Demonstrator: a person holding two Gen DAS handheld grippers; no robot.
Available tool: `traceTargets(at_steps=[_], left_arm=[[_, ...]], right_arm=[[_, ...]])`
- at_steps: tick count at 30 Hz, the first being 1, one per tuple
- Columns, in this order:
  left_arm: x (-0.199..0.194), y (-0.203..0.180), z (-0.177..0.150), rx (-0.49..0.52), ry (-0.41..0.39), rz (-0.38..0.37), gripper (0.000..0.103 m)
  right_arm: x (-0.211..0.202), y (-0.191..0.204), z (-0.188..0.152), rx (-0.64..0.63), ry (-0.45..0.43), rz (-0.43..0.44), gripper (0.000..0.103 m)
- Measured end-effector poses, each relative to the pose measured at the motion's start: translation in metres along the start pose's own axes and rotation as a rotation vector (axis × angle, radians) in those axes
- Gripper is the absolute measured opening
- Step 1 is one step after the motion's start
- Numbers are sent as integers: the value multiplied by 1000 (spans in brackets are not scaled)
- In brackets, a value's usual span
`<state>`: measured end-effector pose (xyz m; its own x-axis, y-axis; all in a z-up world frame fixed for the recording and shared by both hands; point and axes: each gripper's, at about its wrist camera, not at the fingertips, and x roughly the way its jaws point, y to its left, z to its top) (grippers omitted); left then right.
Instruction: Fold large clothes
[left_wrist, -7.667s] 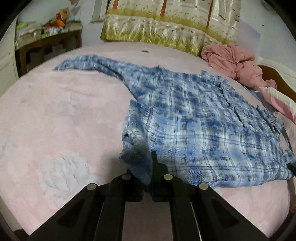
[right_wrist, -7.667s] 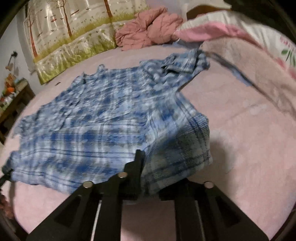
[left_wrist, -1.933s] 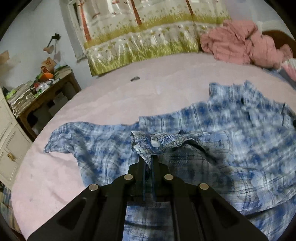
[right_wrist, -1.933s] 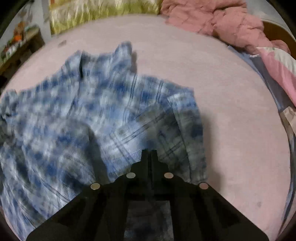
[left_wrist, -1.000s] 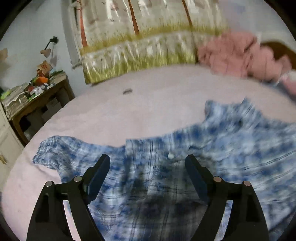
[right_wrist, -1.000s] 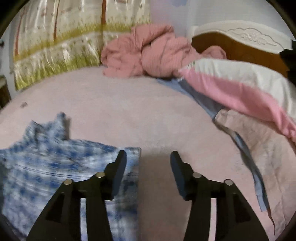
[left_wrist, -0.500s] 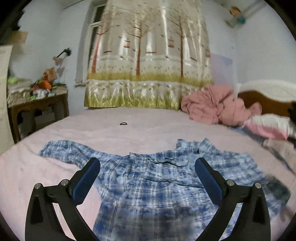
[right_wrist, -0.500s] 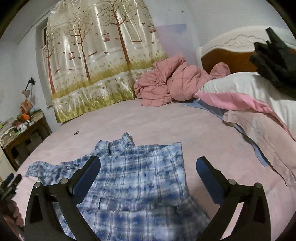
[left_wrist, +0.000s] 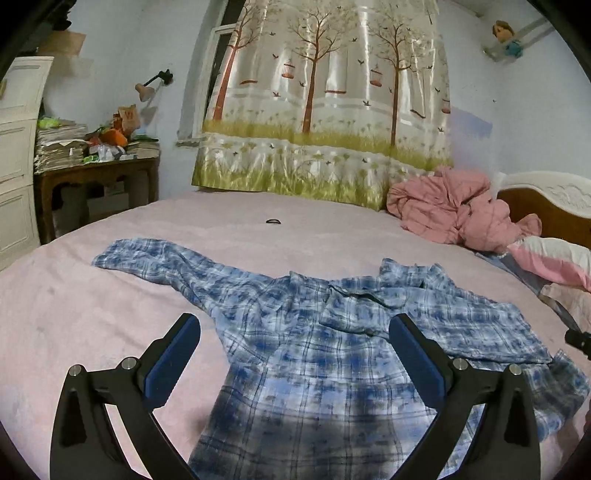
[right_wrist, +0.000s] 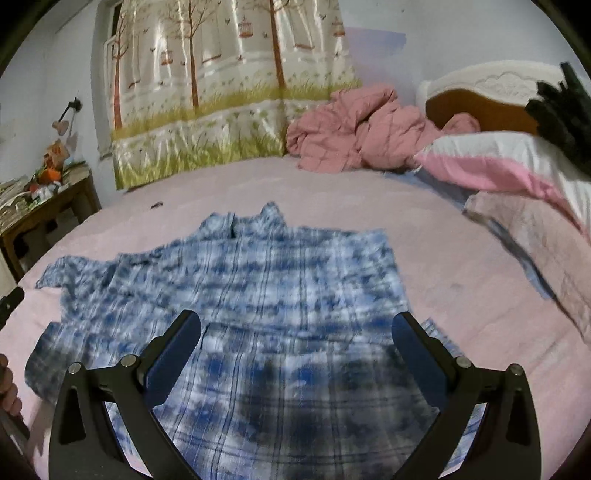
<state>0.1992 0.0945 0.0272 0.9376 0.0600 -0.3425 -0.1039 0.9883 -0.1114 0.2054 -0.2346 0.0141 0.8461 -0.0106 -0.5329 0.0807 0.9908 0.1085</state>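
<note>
blue plaid shirt (left_wrist: 332, 354) lies on pink bed (left_wrist: 92, 295); left gripper (left_wrist: 295, 354) and right gripper (right_wrist: 295, 350) wide, empty.

Plaid shirt (right_wrist: 280, 295) blurred in the right view, its hem cut off by the bottom edge.

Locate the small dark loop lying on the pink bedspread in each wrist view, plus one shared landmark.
Left wrist: small dark loop upper centre, on the pink bedspread beyond the plaid shirt, below the tree curtain.
Right wrist: loop upper left, smaller and blurred, left of the shirt's collar.
Shared landmark: the crumpled pink quilt at the bed's head.
</note>
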Motion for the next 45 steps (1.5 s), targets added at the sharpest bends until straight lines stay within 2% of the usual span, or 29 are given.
traceTargets(at_steps=[6,11,14,18,20,22,24,25,26,27,28,31,33,37,40,41,43,45], left_arm=[[-5,-9,-3,67,-25,-2,103],[-10,-12,-1,67,-19,-83,103],[-13,-13,7,98,-32,-67,103],[3,-5,40,109,15,-23,103],[11,5,55,121,-9,11,103],[28,27,69,98,-18,56,103],[54,57,78,41,9,89,103],[70,78,82,7,25,129,103],[84,94,85,-14,25,205,103],[99,116,91,-50,7,312,102],[107,132,95,-87,2,336,102],[149,184,104,-178,76,280,102],[178,210,100,-200,131,298,99],[224,261,69,-282,259,344,95],[242,298,40,-425,308,350,95],[247,305,28,-463,328,378,94],[254,307,18,-479,314,398,94],[258,305,22,-486,262,334,96]], right_arm=[[1,0,-4,-13,-7,-18,103],[3,2,-8,-28,-3,-32,103],[5,5,-10,-48,-4,-49,103],[14,1,-14,-60,8,-90,103],[20,-4,-14,-55,21,-116,103],[24,-7,-14,-56,21,-138,103],[27,-9,-13,-78,11,-174,103],[29,-8,-12,-92,5,-195,103],[31,-7,-11,-102,-3,-208,103],[34,-7,-10,-111,-9,-212,103],[36,-6,-9,-121,-14,-212,103],[42,-5,-10,-132,-28,-215,103],[45,-6,-10,-129,-11,-198,103],[61,-11,-12,-104,50,-162,103],[72,-15,-15,-86,90,-158,103],[74,-16,-16,-85,98,-157,103],[78,-15,-18,-87,109,-153,103],[80,-16,-20,-89,118,-155,103]])
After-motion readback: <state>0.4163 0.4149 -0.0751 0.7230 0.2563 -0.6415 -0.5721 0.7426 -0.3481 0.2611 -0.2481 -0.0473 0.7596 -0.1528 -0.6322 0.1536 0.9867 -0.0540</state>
